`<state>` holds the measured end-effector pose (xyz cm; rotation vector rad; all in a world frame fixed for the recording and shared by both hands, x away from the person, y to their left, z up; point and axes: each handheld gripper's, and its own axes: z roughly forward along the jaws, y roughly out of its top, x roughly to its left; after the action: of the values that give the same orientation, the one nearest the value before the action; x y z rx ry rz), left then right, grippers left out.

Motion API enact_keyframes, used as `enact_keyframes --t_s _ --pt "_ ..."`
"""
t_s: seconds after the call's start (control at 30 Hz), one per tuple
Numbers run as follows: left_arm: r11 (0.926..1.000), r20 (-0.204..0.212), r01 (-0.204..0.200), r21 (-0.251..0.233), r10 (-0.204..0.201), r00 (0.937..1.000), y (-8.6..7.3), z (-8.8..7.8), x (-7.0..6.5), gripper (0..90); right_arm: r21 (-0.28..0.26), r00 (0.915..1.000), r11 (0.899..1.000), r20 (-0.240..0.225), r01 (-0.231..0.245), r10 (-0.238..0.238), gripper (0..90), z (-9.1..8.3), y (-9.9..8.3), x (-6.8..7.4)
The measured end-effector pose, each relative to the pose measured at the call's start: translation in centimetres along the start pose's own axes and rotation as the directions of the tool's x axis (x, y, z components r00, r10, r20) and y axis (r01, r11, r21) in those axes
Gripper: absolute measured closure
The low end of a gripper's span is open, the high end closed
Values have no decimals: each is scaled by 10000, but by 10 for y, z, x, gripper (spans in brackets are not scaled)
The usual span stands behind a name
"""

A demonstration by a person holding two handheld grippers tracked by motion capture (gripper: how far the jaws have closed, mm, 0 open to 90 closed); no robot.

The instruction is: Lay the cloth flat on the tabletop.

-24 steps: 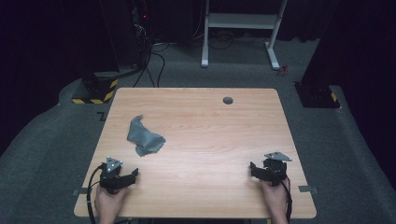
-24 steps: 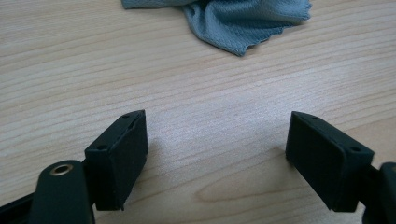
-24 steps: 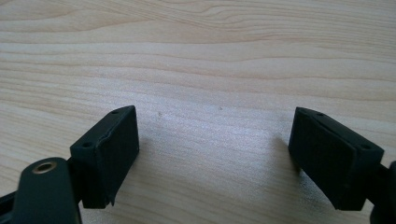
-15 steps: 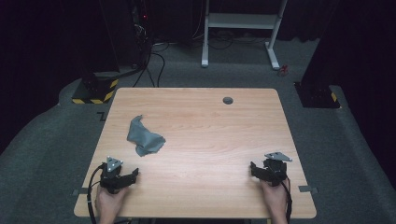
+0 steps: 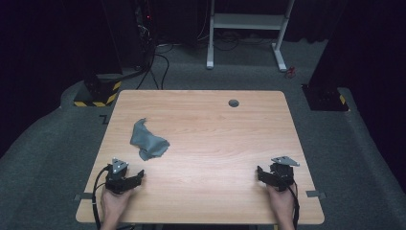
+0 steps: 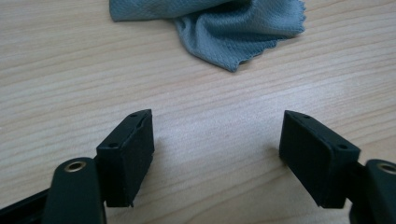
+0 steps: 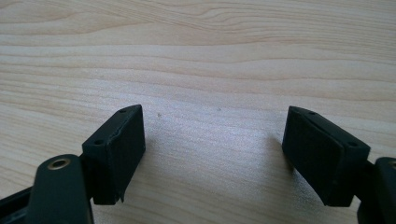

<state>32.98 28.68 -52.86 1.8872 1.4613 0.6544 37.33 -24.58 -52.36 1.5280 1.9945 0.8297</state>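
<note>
A crumpled grey cloth (image 5: 147,141) lies on the left half of the wooden table (image 5: 210,124); the left gripper view has the cloth (image 6: 224,28) at its top edge. My left gripper (image 5: 138,177) rests near the front left corner, a short way in front of the cloth, and its jaws stand open over bare wood (image 6: 217,140). Near the front right corner my right gripper (image 5: 261,173) rests with its jaws wide open, nothing between them (image 7: 215,135). A hand holds each gripper from the table's near edge.
A small dark round hole (image 5: 233,103) sits near the table's far edge, right of centre. Beyond the table are a white desk frame (image 5: 249,28), cables on the grey carpet and yellow-black striped bases (image 5: 95,98).
</note>
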Motion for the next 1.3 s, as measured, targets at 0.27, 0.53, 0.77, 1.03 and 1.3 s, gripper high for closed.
enact_keyframes --t_s 0.27,0.53,0.77,1.03,1.3 --pt "9987 299 332 -380 -321 9990 8 4 -6 303 -21 10000 10000 -43 41 -42 222 0 0 0" --pt "9982 379 315 -515 -296 9988 25 7 -5 328 -35 9999 9999 -42 96 -96 222 0 0 0" --pt "9987 318 197 -478 -182 9993 42 16 -5 322 -30 10000 10000 -45 72 -72 224 0 0 0" --pt "9995 311 128 -303 -118 9994 59 32 -6 318 -29 10000 10000 -45 73 -73 224 0 0 0" --pt "9998 373 146 -123 -142 9992 67 46 -8 359 -26 10000 10000 -41 69 -69 225 0 0 0"
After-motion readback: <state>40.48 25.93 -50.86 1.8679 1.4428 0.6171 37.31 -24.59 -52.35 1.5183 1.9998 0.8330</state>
